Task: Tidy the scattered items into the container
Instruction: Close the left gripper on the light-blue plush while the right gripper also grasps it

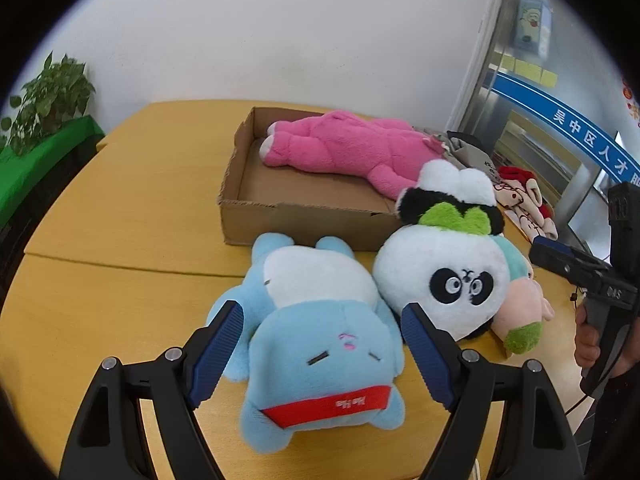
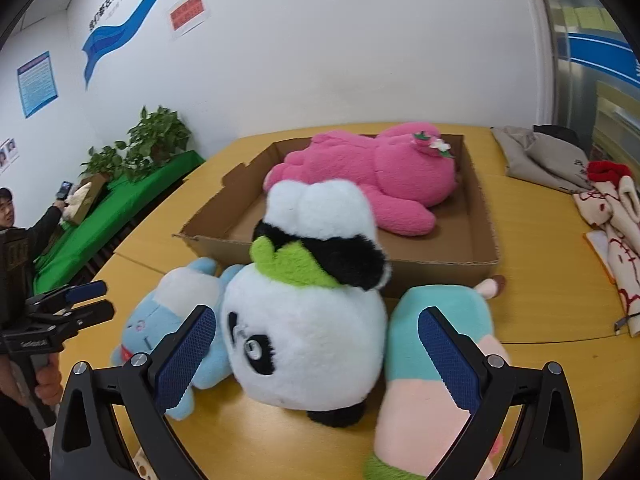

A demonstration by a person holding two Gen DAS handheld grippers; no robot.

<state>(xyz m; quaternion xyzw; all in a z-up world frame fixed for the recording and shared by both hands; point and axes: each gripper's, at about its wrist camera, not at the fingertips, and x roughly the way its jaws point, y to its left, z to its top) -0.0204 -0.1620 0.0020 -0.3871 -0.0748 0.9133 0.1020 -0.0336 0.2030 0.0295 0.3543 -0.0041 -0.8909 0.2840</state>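
A shallow cardboard box (image 1: 256, 222) (image 2: 486, 216) stands on the yellow table with a pink plush (image 1: 344, 148) (image 2: 380, 176) lying in it. In front of the box lie a blue plush (image 1: 316, 328) (image 2: 176, 312), a panda plush (image 1: 444, 276) (image 2: 312, 328) and a teal-and-pink plush (image 1: 520, 300) (image 2: 432, 368). My left gripper (image 1: 324, 352) is open, its fingers either side of the blue plush. My right gripper (image 2: 316, 360) is open, its fingers astride the panda's head.
Folded cloths and a red-patterned fabric (image 2: 616, 220) (image 1: 524, 196) lie at the table's right. Potted plants (image 1: 52, 96) (image 2: 156, 140) stand on a green-covered bench left of the table. A person (image 2: 8, 216) stands at far left. A white wall lies behind.
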